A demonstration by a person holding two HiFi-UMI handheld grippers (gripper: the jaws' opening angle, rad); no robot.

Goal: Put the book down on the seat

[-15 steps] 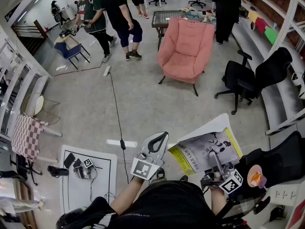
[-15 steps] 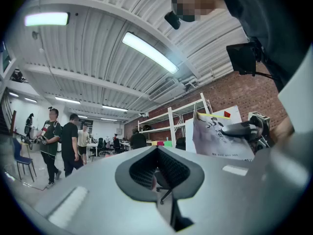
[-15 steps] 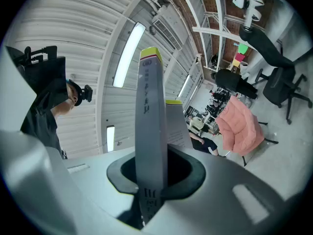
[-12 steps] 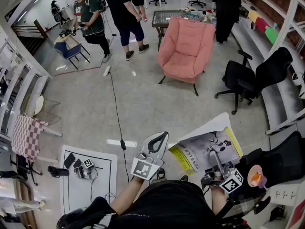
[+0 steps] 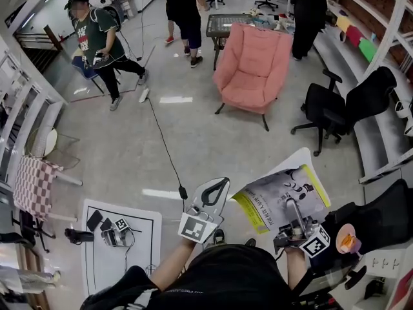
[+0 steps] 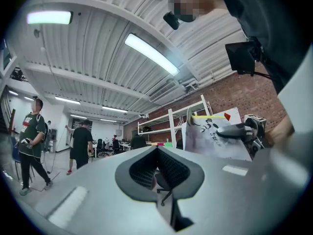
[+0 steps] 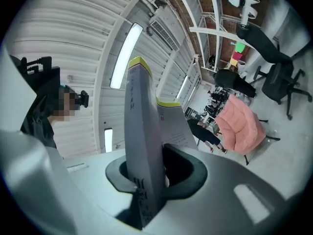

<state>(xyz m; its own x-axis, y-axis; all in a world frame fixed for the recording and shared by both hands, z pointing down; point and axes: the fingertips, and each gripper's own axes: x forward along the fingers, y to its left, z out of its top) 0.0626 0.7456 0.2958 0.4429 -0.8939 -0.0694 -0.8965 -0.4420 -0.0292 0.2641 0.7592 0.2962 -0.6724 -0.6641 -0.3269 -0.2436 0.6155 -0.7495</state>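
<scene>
A grey-covered book (image 5: 281,196) with a yellow band stands between the jaws of my right gripper (image 5: 292,206), low in the head view and close to my body. In the right gripper view the book (image 7: 139,121) rises edge-on from the gripper (image 7: 146,168), which is shut on it. To the left of the book, my left gripper (image 5: 218,185) is shut and holds nothing; its own view shows the tips (image 6: 157,153) meeting, and the book (image 6: 210,136) off to the right. The pink armchair (image 5: 251,70) stands far ahead across the floor, its seat bare; it also shows small in the right gripper view (image 7: 242,124).
Black office chairs (image 5: 335,105) stand right of the armchair, before shelving (image 5: 387,37). A cable (image 5: 164,147) runs across the floor. A person (image 5: 97,41) walks at the back left. A white mat (image 5: 145,221) with tools lies at my left. A mesh table (image 5: 226,24) stands behind the armchair.
Both grippers and the book have hardly moved. The person in the dark green shirt has walked left and nearer; the others at the back have moved away. The cable has shifted a little.
</scene>
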